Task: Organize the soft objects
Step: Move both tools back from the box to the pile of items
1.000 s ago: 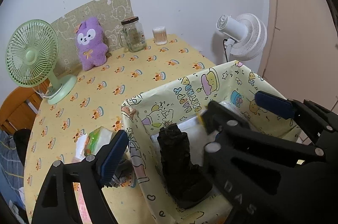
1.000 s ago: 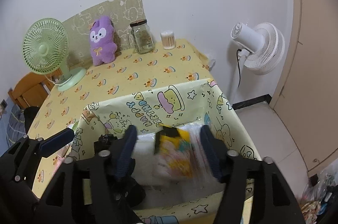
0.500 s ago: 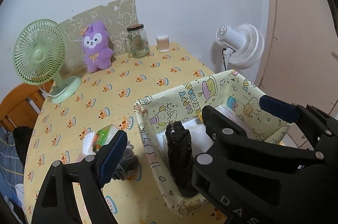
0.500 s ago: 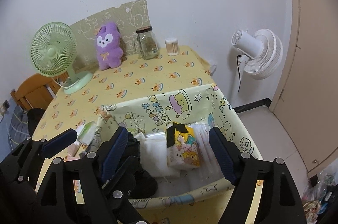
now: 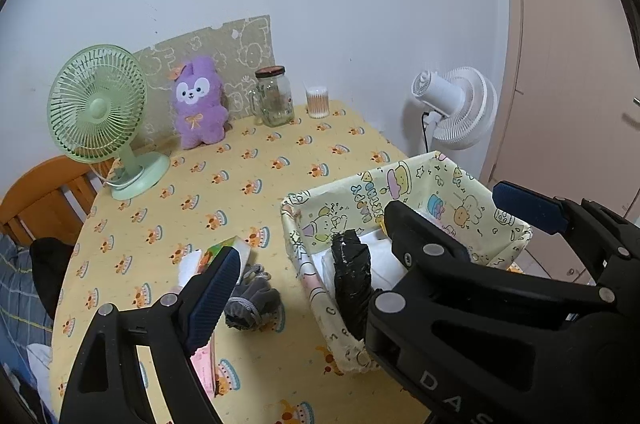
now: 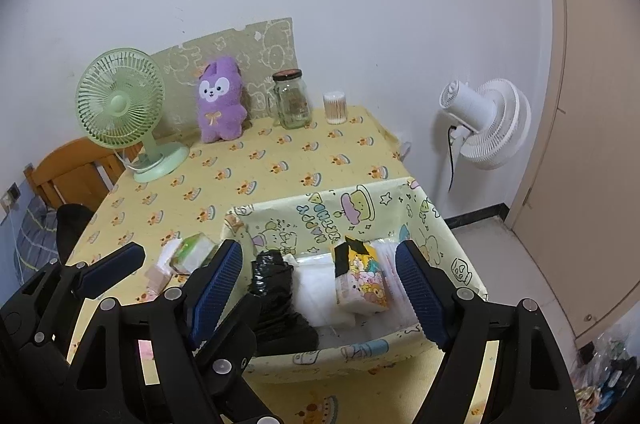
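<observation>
A cartoon-print fabric basket [image 6: 344, 207] stands at the table's near right corner. Inside are a black crumpled bundle [image 6: 272, 288], a white pack [image 6: 316, 284] and a cartoon tissue pack [image 6: 360, 276]. My right gripper [image 6: 316, 288] hovers open above them, its pads clear of the tissue pack. My left gripper [image 5: 320, 288] is open and empty over the basket's left wall [image 5: 296, 236]; the right gripper hides its right finger. Left of the basket lie a green tissue pack [image 5: 224, 252], grey socks [image 5: 252, 300] and a pink pack [image 5: 202, 364]. A purple plush [image 5: 198, 103] leans at the back.
A green desk fan [image 5: 100, 119] stands at the back left, a glass jar [image 5: 274, 99] and a cotton swab cup [image 5: 318, 101] at the back. A wooden chair [image 5: 44, 191] is left of the table. A white fan [image 6: 484, 119] and a door are to the right.
The right gripper has opened and let go of the cartoon tissue pack, which now rests in the basket. Both grippers have risen and drawn back from the basket.
</observation>
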The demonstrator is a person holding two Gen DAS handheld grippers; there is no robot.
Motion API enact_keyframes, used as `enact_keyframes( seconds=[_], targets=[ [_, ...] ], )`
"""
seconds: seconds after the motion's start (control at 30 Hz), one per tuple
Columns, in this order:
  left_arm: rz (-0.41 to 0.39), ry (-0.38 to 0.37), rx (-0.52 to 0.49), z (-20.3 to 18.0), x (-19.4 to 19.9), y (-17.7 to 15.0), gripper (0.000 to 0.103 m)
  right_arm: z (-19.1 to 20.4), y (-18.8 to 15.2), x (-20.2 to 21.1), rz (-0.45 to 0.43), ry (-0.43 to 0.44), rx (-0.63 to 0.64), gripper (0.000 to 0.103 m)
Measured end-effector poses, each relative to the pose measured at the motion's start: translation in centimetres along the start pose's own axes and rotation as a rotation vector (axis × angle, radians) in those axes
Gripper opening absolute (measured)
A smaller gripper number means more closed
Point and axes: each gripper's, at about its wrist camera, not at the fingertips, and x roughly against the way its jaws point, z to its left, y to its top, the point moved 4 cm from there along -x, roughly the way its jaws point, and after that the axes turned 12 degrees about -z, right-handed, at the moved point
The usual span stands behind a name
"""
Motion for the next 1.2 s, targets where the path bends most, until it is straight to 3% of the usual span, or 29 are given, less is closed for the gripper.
enact_keyframes(
  seconds=[0.77,1.2],
  targets=[
    [-0.098,0.037,0.024,3.8,4.7,0.4,0.095,4.8,1.2,4.0,-0.103,0.025,0.038,0.099],
    [-0.118,0.093,0.049,6.9,5.6,-0.7,0.097,8.0,0.4,3.9,-0.119,0.075,0.048,0.101]
  ],
)
